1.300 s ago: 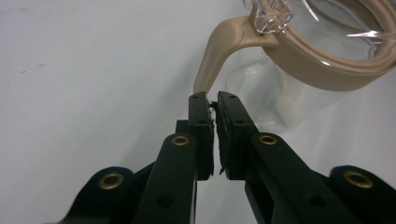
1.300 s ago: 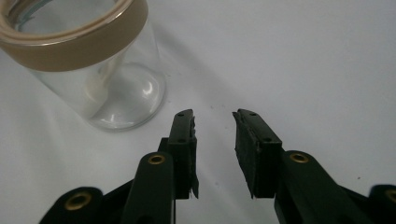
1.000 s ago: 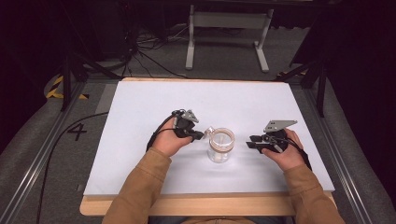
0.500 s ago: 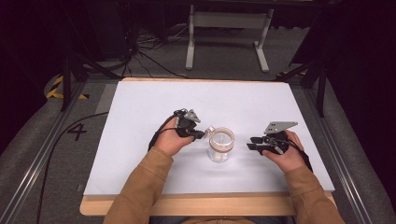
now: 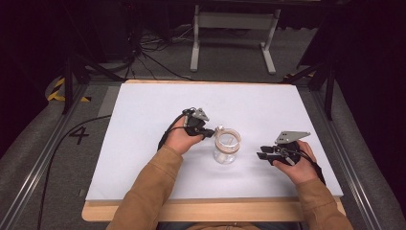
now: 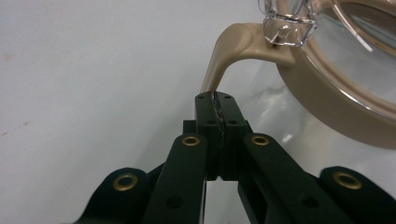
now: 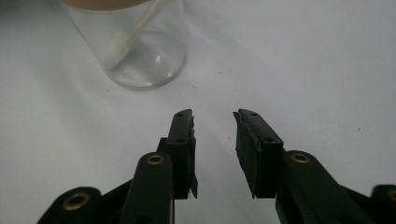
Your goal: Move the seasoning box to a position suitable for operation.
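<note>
Jar [image 5: 226, 149] between both tools, table [image 5: 143, 120] otherwise bare

A clear glass jar [image 5: 225, 152] stands upright on the white table [image 5: 143, 143], near the middle and a bit toward the person. You can see right through its round wall to its thick, shiny bottom. A tan ring lid [image 5: 227, 137] with a clear middle sits on top of the jar. A thin tan tab [image 6: 223, 60] curves out from the side of the lid and bends down. A small clear hinge piece [image 6: 287, 21] sits where the tab joins the lid. Inside the jar, a pale tan stick [image 7: 133, 32] leans at a slant, with its fat end close to the bottom.
</note>
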`<state>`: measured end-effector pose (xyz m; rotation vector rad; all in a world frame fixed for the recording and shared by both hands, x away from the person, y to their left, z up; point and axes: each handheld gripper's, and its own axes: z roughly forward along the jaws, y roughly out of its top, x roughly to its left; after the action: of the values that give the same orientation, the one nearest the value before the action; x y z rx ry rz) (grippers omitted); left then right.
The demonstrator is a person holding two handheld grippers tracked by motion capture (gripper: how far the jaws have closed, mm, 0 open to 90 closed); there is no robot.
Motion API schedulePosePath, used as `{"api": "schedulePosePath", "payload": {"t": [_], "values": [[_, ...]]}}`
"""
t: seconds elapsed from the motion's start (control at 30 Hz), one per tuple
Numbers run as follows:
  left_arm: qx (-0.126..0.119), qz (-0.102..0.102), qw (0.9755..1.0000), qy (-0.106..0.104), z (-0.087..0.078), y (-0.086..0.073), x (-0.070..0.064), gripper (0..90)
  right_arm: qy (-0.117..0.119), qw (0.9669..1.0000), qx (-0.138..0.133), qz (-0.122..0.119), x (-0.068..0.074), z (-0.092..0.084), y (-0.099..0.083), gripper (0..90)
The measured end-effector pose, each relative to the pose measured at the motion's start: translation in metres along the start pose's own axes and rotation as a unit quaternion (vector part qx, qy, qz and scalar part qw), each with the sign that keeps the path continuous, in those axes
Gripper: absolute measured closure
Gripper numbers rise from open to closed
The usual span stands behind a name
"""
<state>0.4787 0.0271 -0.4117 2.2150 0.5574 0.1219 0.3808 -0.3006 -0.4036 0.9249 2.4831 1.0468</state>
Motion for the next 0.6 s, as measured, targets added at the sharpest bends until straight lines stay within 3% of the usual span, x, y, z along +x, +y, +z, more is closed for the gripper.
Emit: {"api": "schedulePosePath", "payload": {"t": [0.17, 0.33, 0.37, 0.4, 0.47, 0.6], "values": [[0.004, -0.004, 1.0, -0.007, 0.005, 0.0, 0.003, 89.9, -0.003, 1.0, 0.0, 0.002, 0.002, -0.003, -0.003, 69.7], [0.007, -0.007, 1.0, -0.001, -0.007, 0.0, 0.004, 89.4, 0.005, 1.0, -0.002, 0.001, 0.004, -0.002, 0.0, 74.6], [0.007, -0.008, 0.9999, 0.008, -0.014, -0.001, 0.002, 86.8, 0.038, 0.9991, -0.018, 0.008, 0.004, 0.001, 0.003, 78.1], [0.007, -0.008, 0.9999, 0.008, -0.014, -0.001, 0.002, 86.4, 0.038, 0.9991, -0.018, 0.008, 0.004, 0.001, 0.003, 78.1], [0.007, -0.01, 0.9998, 0.013, -0.025, -0.002, 0.001, 86.5, 0.081, 0.9952, -0.049, 0.024, 0.004, 0.002, 0.008, 83.0], [-0.007, -0.024, 0.9994, 0.022, -0.047, -0.008, -0.006, 87.0, 0.072, 0.9962, -0.048, 0.009, 0.009, 0.008, 0.023, 89.0]]}}
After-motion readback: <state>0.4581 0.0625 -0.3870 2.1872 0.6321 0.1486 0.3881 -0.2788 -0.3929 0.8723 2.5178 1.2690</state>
